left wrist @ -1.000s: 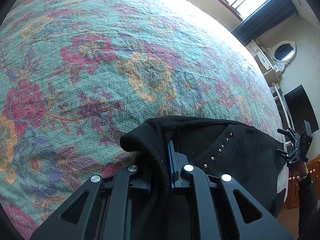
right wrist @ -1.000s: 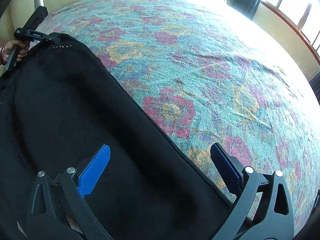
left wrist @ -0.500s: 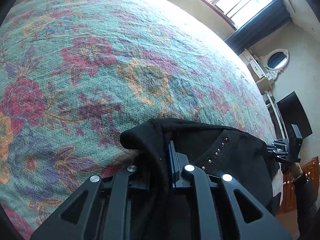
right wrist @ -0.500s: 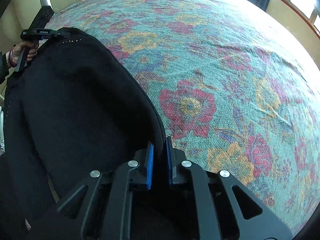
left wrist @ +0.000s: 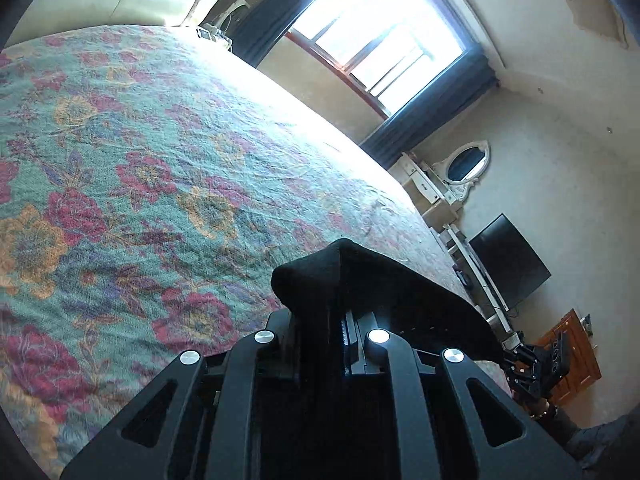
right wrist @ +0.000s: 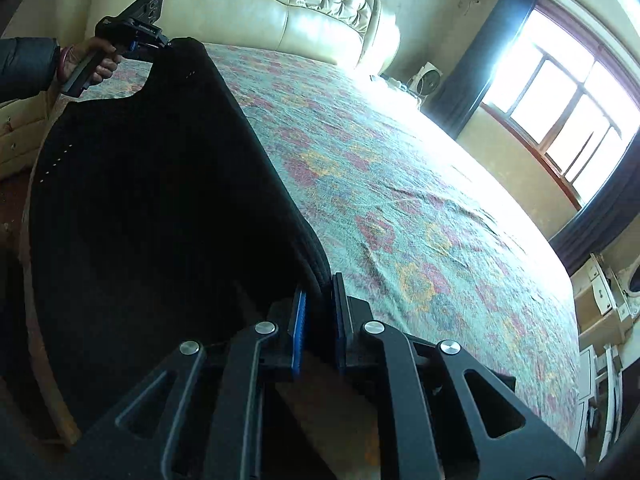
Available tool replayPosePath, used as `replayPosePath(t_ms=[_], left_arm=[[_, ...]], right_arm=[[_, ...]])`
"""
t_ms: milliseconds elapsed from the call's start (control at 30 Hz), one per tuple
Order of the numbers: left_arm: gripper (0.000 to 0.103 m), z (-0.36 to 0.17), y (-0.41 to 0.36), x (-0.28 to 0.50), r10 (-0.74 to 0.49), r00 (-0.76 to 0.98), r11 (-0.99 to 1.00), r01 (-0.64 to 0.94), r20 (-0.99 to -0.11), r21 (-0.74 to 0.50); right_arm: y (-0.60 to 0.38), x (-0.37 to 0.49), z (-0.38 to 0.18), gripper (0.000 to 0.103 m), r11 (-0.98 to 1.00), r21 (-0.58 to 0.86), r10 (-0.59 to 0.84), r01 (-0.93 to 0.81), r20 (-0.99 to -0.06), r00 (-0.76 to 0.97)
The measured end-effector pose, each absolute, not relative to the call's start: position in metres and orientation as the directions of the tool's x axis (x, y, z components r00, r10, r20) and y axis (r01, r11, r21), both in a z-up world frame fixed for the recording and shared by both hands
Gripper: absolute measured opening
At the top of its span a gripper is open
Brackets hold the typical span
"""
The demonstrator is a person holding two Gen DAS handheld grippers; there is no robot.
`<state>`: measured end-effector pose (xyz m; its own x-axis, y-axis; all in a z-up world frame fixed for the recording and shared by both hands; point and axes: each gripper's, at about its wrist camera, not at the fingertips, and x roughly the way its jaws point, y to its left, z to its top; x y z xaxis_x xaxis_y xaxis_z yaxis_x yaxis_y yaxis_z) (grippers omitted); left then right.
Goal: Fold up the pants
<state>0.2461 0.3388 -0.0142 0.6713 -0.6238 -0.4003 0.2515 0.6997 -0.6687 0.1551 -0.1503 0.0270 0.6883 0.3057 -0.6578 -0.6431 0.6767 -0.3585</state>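
Note:
The black pants (right wrist: 152,200) are lifted off the floral bedspread (right wrist: 400,200) and stretched between my two grippers. My left gripper (left wrist: 340,320) is shut on one corner of the pants (left wrist: 360,280), with black cloth bunched over its fingers. My right gripper (right wrist: 320,308) is shut on the pants' edge, between blue pads (right wrist: 299,320). In the right wrist view the left gripper (right wrist: 160,42) shows at the far top left holding the other corner. In the left wrist view the right gripper (left wrist: 516,354) shows at the lower right.
The bed has a cream tufted headboard (right wrist: 280,4). A bright window with dark curtains (left wrist: 384,48) is beyond the bed. A white dresser with an oval mirror (left wrist: 464,164), a black screen (left wrist: 508,260) and a wooden cabinet (left wrist: 568,360) stand by the far wall.
Both grippers have lifted and tilted up with the pants, which now hang raised off the bed. The right gripper went from open to shut on the pants' edge.

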Motion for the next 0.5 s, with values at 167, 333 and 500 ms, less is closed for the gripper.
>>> replayPosePath(t_ms=[167,333,500], left_arm=[[0.041,-0.038,0.347,0.167,-0.606,0.667,0.707,0.202,-0.433,-0.678],[0.05,-0.087,0.37,0.103,-0.502,0.655,0.724,-0.039,-0.564,-0.689],[0.069,-0.074,0.357,0.066,-0.479,0.725,0.65,-0.086,-0.495,-0.755]], right_arm=[[-0.138,0.073,-0.02,0.015,0.663,-0.345,0.281,-0.664,-0.708,0.648],[-0.14,0.052,-0.047,0.037,0.74,-0.148,0.327,-0.656,-0.774,0.543],[-0.206,0.073,-0.031,0.078,0.789,0.479,0.614,-0.385,-0.63,0.475]])
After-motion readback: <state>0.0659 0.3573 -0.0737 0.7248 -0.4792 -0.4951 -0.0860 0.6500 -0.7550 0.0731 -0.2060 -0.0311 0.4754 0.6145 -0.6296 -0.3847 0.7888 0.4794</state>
